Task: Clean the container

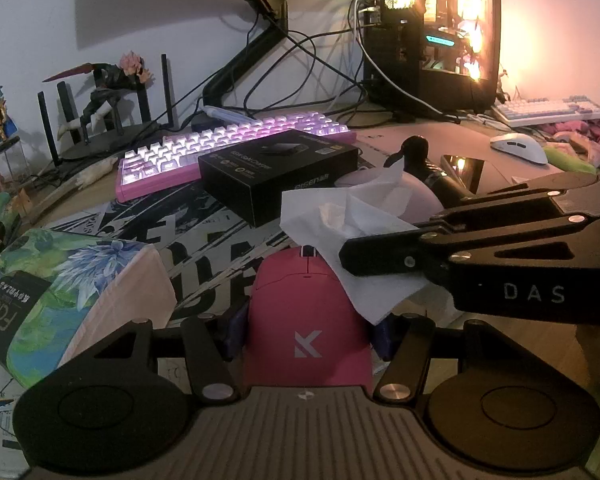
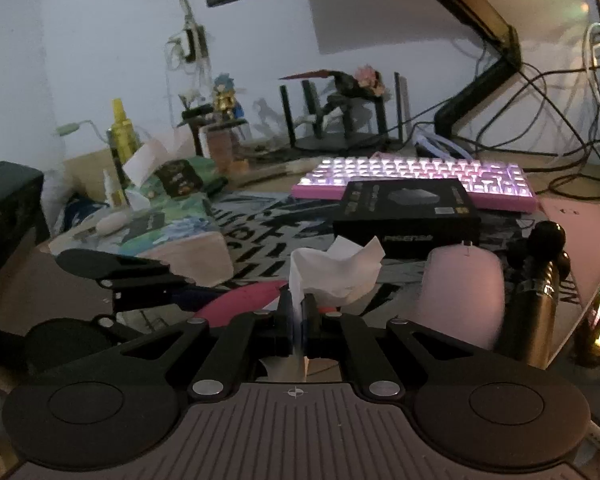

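My left gripper [image 1: 306, 334] is shut on a pink computer mouse [image 1: 306, 320] with a white logo, holding it by its sides just above the printed desk mat. My right gripper [image 2: 299, 320] is shut on a white tissue [image 2: 332, 274]. In the left wrist view the right gripper [image 1: 352, 256] comes in from the right and the tissue [image 1: 352, 220] lies over the front right of the pink mouse. In the right wrist view a sliver of the pink mouse [image 2: 240, 300] shows below the tissue, with the left gripper [image 2: 116, 276] at the left.
A black box [image 1: 280, 172] and a lit pink keyboard [image 1: 228, 148] lie behind. A floral tissue pack [image 1: 60, 292] is at the left. A pale pink mouse [image 2: 464, 300], a dark bottle [image 2: 540, 312], a white mouse [image 1: 520, 146], a PC tower [image 1: 432, 36], figurines and cables crowd the desk.
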The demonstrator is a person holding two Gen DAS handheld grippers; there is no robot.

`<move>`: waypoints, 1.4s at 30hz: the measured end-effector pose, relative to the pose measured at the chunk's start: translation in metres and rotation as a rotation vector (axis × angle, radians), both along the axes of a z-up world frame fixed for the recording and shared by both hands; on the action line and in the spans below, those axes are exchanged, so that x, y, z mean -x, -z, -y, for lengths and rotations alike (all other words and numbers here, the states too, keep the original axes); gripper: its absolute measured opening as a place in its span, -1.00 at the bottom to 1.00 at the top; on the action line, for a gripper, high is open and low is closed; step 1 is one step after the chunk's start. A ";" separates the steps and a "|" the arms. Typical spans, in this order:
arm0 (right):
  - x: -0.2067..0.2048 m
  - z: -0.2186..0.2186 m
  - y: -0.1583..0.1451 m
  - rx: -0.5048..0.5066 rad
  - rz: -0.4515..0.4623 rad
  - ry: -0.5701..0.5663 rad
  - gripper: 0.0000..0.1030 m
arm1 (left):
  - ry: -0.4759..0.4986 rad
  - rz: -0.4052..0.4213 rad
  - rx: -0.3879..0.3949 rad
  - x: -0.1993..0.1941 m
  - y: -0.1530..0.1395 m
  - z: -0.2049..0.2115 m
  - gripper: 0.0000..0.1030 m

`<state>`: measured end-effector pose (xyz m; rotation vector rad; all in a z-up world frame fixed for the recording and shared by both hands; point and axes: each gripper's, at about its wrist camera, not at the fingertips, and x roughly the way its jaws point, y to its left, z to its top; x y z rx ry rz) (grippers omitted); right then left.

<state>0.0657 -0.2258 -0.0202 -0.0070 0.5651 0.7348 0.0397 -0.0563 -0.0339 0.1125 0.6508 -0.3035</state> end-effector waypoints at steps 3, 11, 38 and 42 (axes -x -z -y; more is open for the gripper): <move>0.000 0.002 -0.001 -0.018 -0.012 -0.014 -0.90 | 0.000 0.000 0.001 0.000 0.000 -0.001 0.15; 0.006 -0.005 -0.006 -0.009 0.016 -0.048 -0.90 | 0.000 0.000 0.000 -0.001 0.000 -0.002 0.15; 0.000 -0.010 -0.005 -0.016 0.017 -0.035 -0.90 | 0.000 0.000 0.000 -0.002 0.000 -0.003 0.15; 0.003 -0.013 -0.008 -0.021 0.024 -0.051 -0.90 | 0.000 0.000 0.000 -0.001 0.000 -0.003 0.15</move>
